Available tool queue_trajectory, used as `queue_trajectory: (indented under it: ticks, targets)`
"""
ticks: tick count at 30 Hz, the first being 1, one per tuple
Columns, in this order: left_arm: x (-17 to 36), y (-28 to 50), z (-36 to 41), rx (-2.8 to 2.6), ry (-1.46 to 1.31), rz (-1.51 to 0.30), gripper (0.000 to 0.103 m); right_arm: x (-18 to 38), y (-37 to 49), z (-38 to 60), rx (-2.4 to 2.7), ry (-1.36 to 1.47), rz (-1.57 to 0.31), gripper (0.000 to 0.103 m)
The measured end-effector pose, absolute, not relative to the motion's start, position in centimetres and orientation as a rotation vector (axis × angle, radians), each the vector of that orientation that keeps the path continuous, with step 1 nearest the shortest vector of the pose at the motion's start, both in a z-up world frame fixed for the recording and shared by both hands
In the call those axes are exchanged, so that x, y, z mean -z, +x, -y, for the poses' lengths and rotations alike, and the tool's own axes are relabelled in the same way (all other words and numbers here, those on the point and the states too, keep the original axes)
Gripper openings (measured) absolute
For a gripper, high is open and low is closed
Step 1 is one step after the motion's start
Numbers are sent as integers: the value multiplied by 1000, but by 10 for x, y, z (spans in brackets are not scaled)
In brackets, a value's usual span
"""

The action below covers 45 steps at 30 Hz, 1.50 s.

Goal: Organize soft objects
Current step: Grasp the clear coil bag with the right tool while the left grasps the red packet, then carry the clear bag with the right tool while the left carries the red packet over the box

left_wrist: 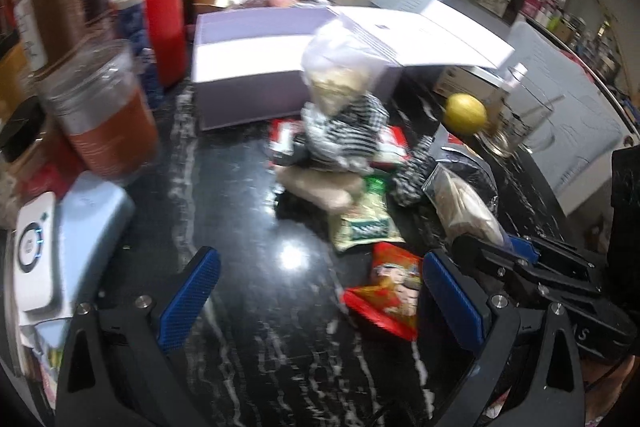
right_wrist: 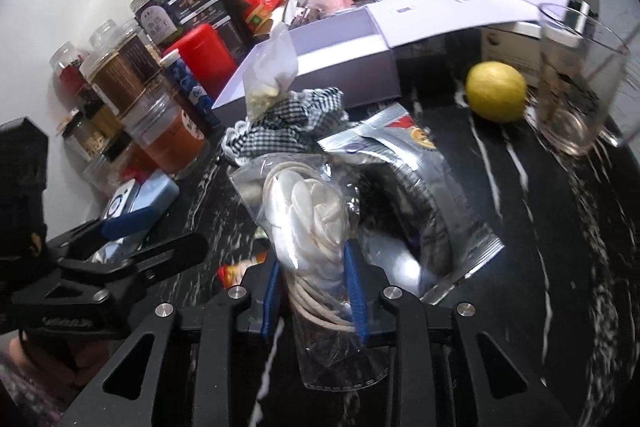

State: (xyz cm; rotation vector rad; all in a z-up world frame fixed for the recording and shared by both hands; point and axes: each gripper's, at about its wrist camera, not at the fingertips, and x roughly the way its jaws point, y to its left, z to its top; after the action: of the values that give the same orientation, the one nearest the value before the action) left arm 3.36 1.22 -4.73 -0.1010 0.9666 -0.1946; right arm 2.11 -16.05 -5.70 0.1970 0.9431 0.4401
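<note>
The desk [left_wrist: 248, 227] is glossy black stone with white veining, crowded along its far edge. On it stand an open lilac box [right_wrist: 320, 67], clear jars of spices [right_wrist: 168, 135], a red container [right_wrist: 204, 55], a lemon [right_wrist: 496, 91] and a drinking glass [right_wrist: 576, 83] just beside it. Nearer lies a heap of soft things: a checked cloth [right_wrist: 288, 131], a silver foil packet [right_wrist: 404, 163], a green-and-cream snack bag [left_wrist: 364, 223], a red snack packet [left_wrist: 390, 291], and a pale blue case [left_wrist: 92, 211] at the left.

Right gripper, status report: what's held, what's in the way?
Right gripper shut on clear bag of cord. Left gripper open, empty. Silver packet and checked cloth crowd the bag.
</note>
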Motion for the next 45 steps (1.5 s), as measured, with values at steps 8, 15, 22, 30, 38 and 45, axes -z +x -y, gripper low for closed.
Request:
queue_trajectory:
  ticks: [8, 15, 22, 30, 38, 45]
  targets:
    - [69, 39, 14, 298, -122, -1056, 103, 59, 0, 186, -374, 230, -955, 29]
    - [85, 43, 27, 323, -123, -1108, 82, 62, -9, 201, -363, 265, -965, 29]
    - [88, 35, 29, 323, -97, -1061, 47, 63, -16, 203, -373, 272, -956, 29]
    - [77, 20, 21, 336, -94, -993, 44, 63, -27, 204, -359, 295, -930, 29]
    - [47, 6, 9, 328, -94, -900, 44, 56, -37, 198, -364, 300, -898, 29]
    - [17, 5, 6, 331, -101, -807, 44, 39, -35, 193, -393, 270, -849, 29]
